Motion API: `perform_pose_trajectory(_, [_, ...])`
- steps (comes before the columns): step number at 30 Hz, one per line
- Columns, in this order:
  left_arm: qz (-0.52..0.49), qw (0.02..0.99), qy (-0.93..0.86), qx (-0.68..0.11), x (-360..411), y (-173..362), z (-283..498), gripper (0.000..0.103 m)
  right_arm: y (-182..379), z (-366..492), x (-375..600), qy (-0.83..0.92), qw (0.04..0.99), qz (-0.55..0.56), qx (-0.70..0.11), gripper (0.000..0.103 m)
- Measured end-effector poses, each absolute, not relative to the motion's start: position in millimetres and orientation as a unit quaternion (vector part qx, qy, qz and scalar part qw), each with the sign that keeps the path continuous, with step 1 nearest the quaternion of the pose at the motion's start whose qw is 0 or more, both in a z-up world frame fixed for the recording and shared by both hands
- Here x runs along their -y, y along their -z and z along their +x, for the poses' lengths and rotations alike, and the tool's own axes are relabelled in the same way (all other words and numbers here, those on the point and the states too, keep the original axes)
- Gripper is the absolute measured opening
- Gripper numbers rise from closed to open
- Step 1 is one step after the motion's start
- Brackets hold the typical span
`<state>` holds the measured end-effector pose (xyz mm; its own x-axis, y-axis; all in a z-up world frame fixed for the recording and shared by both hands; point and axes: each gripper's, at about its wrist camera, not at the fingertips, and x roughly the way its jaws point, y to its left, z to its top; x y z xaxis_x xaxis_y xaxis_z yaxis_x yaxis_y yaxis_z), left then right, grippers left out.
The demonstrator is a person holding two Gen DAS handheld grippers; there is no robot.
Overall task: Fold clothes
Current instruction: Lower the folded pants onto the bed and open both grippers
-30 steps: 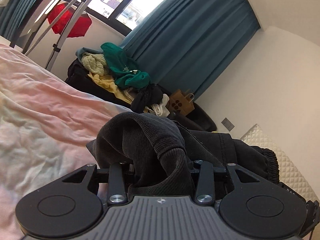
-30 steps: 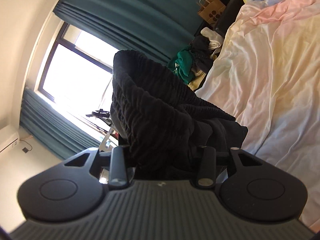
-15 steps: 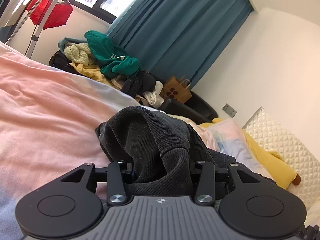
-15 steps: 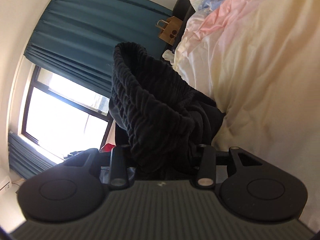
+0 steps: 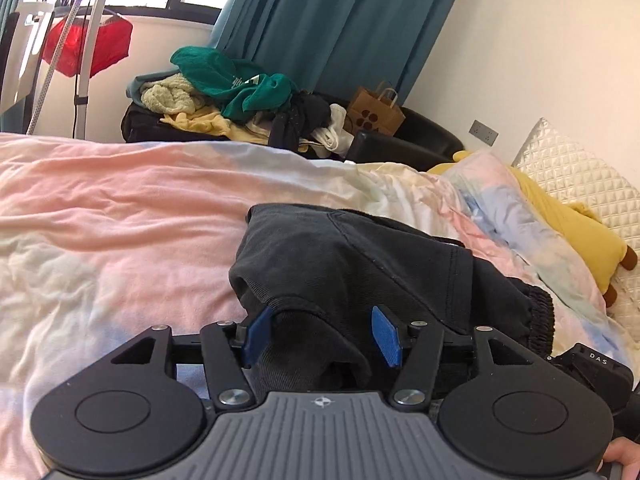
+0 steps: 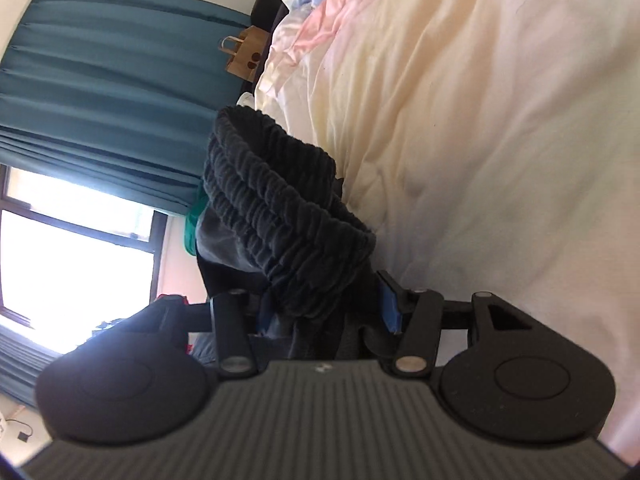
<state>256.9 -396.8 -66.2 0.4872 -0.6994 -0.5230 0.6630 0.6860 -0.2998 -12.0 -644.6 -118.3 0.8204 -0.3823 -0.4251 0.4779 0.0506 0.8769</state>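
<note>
Black garment point(image 5: 360, 264) lies loose between both spread grippers, left gripper point(image 5: 320, 334) and right gripper point(image 6: 326, 314).

Dark grey/black garment point(image 5: 360, 264), looks like sweatpants, lies bunched on the pastel bedsheet point(image 5: 120, 216), partly folded over itself. Visible seam lines, ribbed elastic band at its right edge point(image 5: 540, 312). In right wrist view the ribbed elastic band point(image 6: 280, 208) stands up in a curved loop.
</note>
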Motion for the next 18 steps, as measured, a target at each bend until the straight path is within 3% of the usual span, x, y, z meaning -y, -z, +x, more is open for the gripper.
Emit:
perform_pose_trajectory(3, [-0.01,0.874,0.396,-0.283,380,28,226,0.067,83,-31,626,0.305,0.755,0.579,-0.03,0.054])
perform_pose_trajectory(5, [0.005,0.884,0.391,-0.256,370,3,202,0.08,54,-42,612,0.316,0.784,0.533,-0.031,0.053])
perform_pose_trajectory(9, [0.008,0.894,0.389,-0.222,347,-33,154,0.083,4,-60,580,0.307,0.829,0.465,-0.04,0.054])
perform_pose_trajectory(15, [0.051,0.898,0.393,-0.191,313,-58,86,0.101,-55,-81,524,0.285,0.881,0.372,-0.063,0.054])
perform_pose_trajectory(18, [0.059,0.895,0.402,-0.186,292,-63,59,0.103,-74,-89,485,0.279,0.901,0.32,-0.084,0.054])
